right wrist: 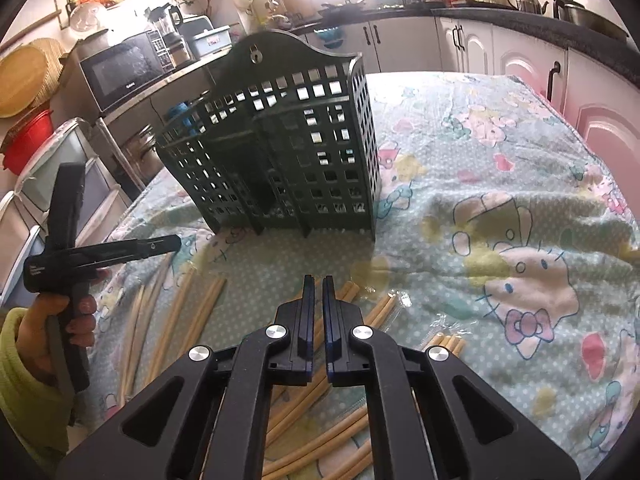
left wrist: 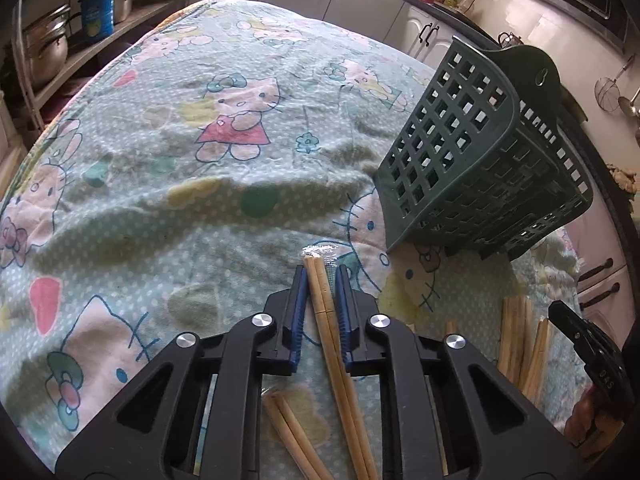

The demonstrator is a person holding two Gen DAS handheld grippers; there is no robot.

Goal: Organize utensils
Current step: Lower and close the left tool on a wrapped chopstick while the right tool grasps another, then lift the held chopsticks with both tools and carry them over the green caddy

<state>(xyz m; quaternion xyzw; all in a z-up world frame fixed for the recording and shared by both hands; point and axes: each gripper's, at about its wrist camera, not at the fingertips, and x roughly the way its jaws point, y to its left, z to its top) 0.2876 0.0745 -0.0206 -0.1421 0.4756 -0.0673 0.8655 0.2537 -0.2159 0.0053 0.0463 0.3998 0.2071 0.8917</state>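
My left gripper (left wrist: 321,274) is shut on a wrapped pair of wooden chopsticks (left wrist: 324,308), which runs between its blue pads (left wrist: 301,300) and back under the gripper. Another pair (left wrist: 288,432) lies on the cloth below it. The dark green slotted utensil basket (left wrist: 472,168) stands to the right, apart from the gripper. In the right wrist view my right gripper (right wrist: 318,280) is shut, and I see nothing held between its pads. It hovers over several loose chopsticks (right wrist: 200,312) in front of the basket (right wrist: 280,152). The left gripper (right wrist: 172,244) shows at the left.
A cartoon-cat cloth (left wrist: 180,168) covers the table. More chopsticks (left wrist: 516,344) lie near the right edge. A hand in a yellow-green sleeve (right wrist: 24,380) holds the left gripper. A microwave (right wrist: 120,68) and pots (left wrist: 48,48) stand beyond the table edges.
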